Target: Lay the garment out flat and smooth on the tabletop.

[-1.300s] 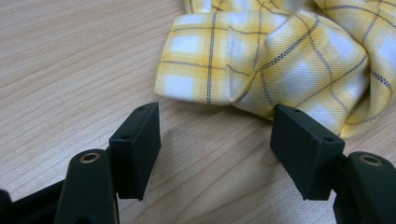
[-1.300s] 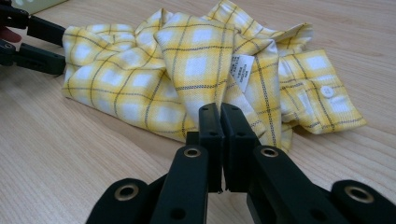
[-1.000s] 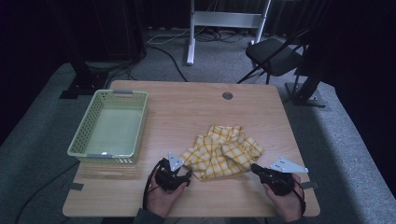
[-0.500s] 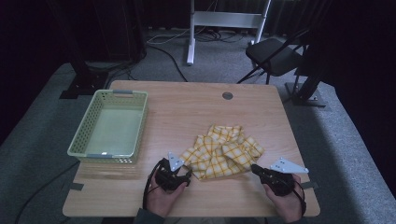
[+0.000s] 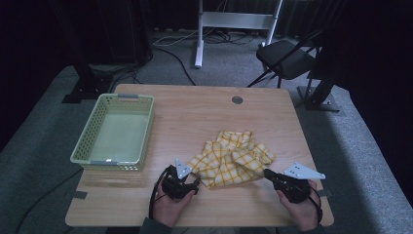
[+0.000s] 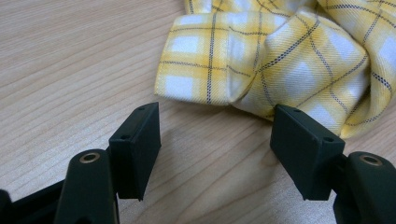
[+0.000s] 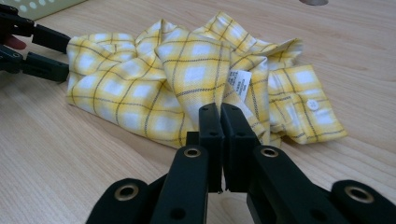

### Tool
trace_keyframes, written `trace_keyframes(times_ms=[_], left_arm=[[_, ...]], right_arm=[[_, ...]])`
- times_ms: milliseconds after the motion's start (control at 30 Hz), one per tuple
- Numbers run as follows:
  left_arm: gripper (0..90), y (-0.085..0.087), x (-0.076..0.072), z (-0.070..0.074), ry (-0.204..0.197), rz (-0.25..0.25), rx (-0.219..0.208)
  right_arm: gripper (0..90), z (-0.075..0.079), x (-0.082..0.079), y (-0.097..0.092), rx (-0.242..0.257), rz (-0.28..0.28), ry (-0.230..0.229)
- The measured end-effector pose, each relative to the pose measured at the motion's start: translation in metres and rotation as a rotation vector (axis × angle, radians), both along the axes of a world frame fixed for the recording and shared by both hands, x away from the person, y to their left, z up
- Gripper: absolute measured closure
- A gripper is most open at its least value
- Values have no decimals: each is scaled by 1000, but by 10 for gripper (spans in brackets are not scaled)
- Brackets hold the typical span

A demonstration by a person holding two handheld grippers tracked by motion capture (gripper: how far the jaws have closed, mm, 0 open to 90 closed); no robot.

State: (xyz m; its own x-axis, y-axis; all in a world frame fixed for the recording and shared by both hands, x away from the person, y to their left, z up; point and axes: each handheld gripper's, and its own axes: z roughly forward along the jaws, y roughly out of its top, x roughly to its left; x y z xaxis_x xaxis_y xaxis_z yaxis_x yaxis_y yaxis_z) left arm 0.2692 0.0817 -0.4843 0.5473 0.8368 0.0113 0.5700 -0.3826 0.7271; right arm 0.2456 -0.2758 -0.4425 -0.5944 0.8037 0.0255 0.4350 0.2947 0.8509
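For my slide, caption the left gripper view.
Open left gripper poised before the crumpled yellow plaid shirt on the wooden table.

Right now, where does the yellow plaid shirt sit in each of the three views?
High view: yellow plaid shirt crumpled at centre-right of the table, between the two grippers.
Left gripper view: top right, just beyond the open jaws.
Right gripper view: across the middle, behind the shut jaws.
Shared landmark: the left gripper at the shirt's edge, upper left in the right gripper view.

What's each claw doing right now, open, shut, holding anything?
Left claw: open, jaws apart, nothing between them; the yellow checked shirt lies just ahead.
Right claw: shut, jaws together, holding nothing; it sits just short of the shirt.
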Motion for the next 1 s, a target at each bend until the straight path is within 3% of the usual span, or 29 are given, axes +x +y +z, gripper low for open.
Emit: trace_keyframes(times_ms=[433, 767, 1000], left_arm=[[343, 0, 0, 0, 0, -2, 2], [394, 2, -2, 0, -7, 2, 0], [440, 3, -5, 7, -20, -9, -46]], right_arm=[[877, 3, -5, -7, -3, -13, -4], [877, 2, -9, -14, 6, -21, 2], [877, 1, -13, -17, 8, -26, 5]])
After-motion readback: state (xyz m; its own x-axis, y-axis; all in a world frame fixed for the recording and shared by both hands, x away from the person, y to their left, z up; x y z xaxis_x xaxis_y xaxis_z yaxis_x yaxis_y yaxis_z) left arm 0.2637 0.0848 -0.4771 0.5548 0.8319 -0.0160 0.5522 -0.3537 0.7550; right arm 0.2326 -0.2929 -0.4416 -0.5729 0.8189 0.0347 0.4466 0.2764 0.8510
